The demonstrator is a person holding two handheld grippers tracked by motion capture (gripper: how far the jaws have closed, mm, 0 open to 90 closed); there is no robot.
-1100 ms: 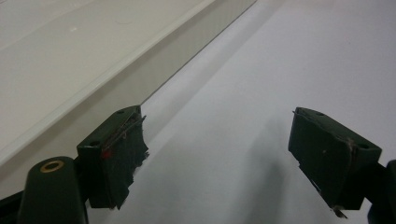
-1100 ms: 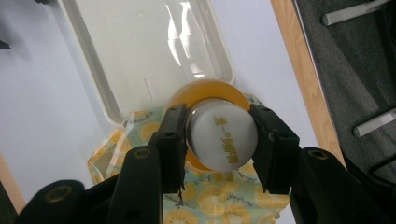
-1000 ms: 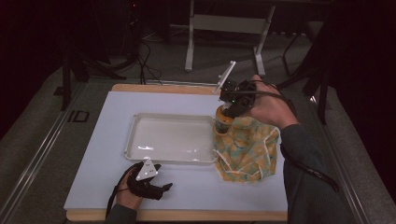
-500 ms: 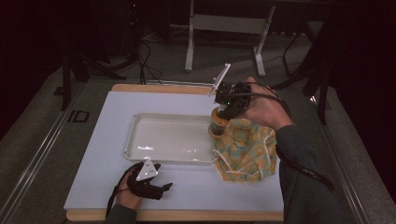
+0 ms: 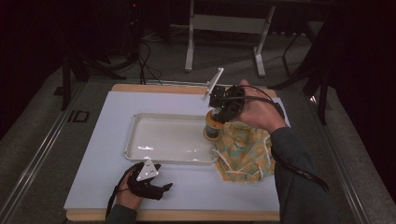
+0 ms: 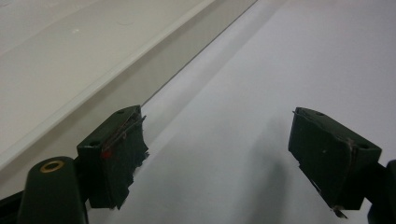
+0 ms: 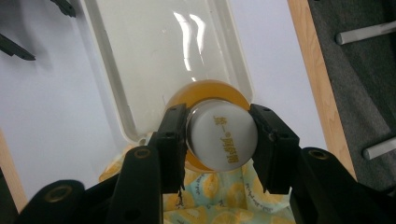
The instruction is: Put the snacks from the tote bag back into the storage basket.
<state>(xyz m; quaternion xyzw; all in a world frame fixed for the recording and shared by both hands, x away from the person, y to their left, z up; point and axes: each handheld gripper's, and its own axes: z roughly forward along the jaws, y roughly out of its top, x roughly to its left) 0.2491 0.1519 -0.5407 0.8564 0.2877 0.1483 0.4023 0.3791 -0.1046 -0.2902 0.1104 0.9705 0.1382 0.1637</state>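
My right gripper [image 5: 219, 108] [image 7: 219, 135] is shut on the white lid of an amber jar [image 5: 212, 127] [image 7: 223, 140], held upright over the right end of a white tray [image 5: 163, 140] [image 7: 140, 60]. Under and beside the jar lies a yellow patterned cloth bag [image 5: 245, 151] [image 7: 224, 196]. My left gripper [image 5: 161, 189] [image 6: 219, 154] rests on the white table in front of the tray's near rim [image 6: 116, 70], open with nothing between its fingers.
The white tabletop [image 5: 93, 158] has a wooden edge [image 5: 187, 215]. Beyond the table stand a metal frame [image 5: 224, 32] and floor cables [image 5: 140, 60].
The right gripper has carried the jar a little leftward and away from the cloth bag, toward the tray. The left gripper has stayed put.
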